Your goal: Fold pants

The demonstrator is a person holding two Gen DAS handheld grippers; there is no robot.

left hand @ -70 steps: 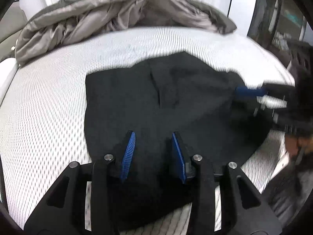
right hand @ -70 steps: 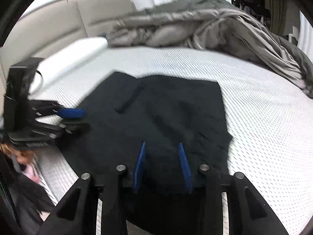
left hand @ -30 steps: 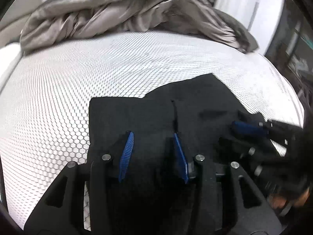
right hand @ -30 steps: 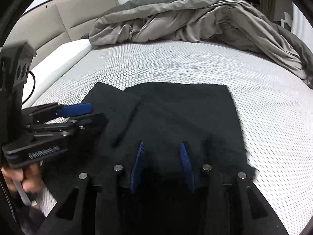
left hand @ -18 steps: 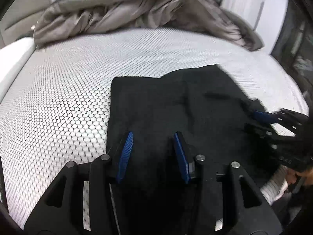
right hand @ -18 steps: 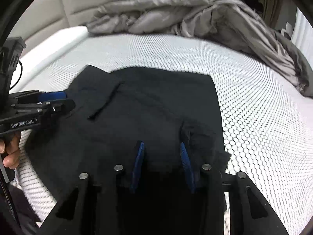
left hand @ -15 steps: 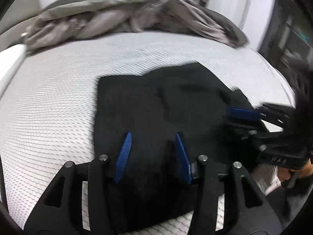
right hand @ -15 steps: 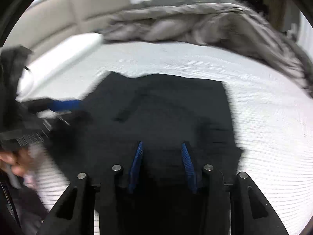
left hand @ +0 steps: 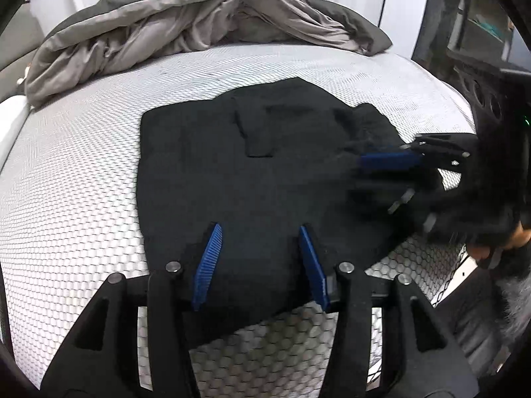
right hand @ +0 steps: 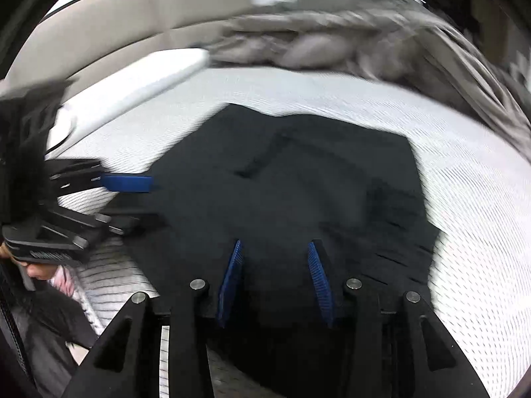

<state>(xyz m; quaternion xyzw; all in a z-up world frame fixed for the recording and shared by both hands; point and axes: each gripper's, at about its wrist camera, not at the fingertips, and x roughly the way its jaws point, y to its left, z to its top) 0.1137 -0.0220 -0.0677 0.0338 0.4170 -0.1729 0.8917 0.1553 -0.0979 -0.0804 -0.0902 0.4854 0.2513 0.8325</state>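
Black pants point(left hand: 252, 172) lie folded and flat on the white honeycomb-patterned bed point(left hand: 76, 179), near its front edge; they also show in the right wrist view point(right hand: 292, 185). My left gripper point(left hand: 259, 232) is open and empty, its blue pads just above the near part of the pants. My right gripper point(right hand: 273, 248) is open and empty over the pants' near right part. The right gripper shows in the left wrist view point(left hand: 381, 172) at the pants' right edge. The left gripper shows in the right wrist view point(right hand: 146, 195) at the pants' left edge.
A crumpled grey duvet point(left hand: 186, 30) is heaped at the far side of the bed. A beige headboard point(right hand: 109, 33) and a white pillow point(right hand: 132, 89) are at the left of the right wrist view. The bed's front edge point(left hand: 424, 258) drops off beside the right hand.
Both grippers have swung about over the pants and stayed open. The pants lie in the same folded shape. The right wrist view is blurred by motion.
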